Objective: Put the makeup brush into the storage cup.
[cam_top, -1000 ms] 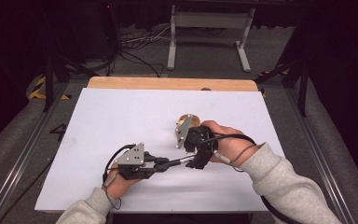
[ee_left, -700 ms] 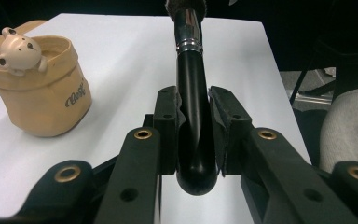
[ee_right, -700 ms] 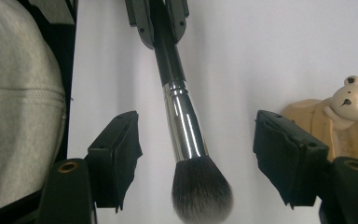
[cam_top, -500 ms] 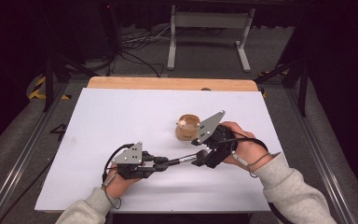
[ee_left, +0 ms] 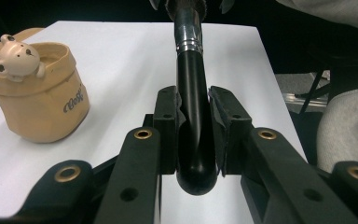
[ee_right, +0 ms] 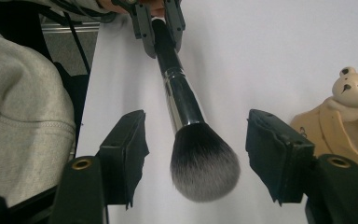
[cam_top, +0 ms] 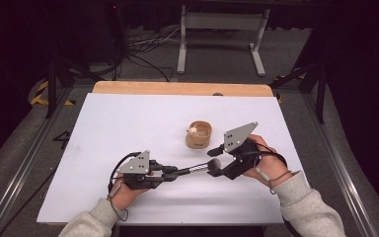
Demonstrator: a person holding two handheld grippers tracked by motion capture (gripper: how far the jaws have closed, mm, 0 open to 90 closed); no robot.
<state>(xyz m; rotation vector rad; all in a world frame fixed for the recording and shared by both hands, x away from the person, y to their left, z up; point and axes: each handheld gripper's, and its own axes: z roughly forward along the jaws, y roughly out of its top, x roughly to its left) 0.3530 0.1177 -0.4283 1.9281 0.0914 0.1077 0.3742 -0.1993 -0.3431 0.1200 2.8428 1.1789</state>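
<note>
You are working at a flat rectangular surface [cam_top: 128, 128] covered by a smooth white sheet, with a strip of light wooden board [cam_top: 177, 88] showing along its far edge. Directly on the white sheet, right of the middle, stands a small tan ceramic pot shaped like a paper bag [cam_top: 199, 136], upright, with dark lettering on its side and a little cream bear figure [ee_left: 16, 56] perched on its rim.

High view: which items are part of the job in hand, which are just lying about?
In play:
- makeup brush, handle clamped in the left gripper
- right gripper, jaws either side of the bristles, not touching, just been closing
- bear cup beside them

Lying about:
- metal stand behind the table
- floor cables
</note>
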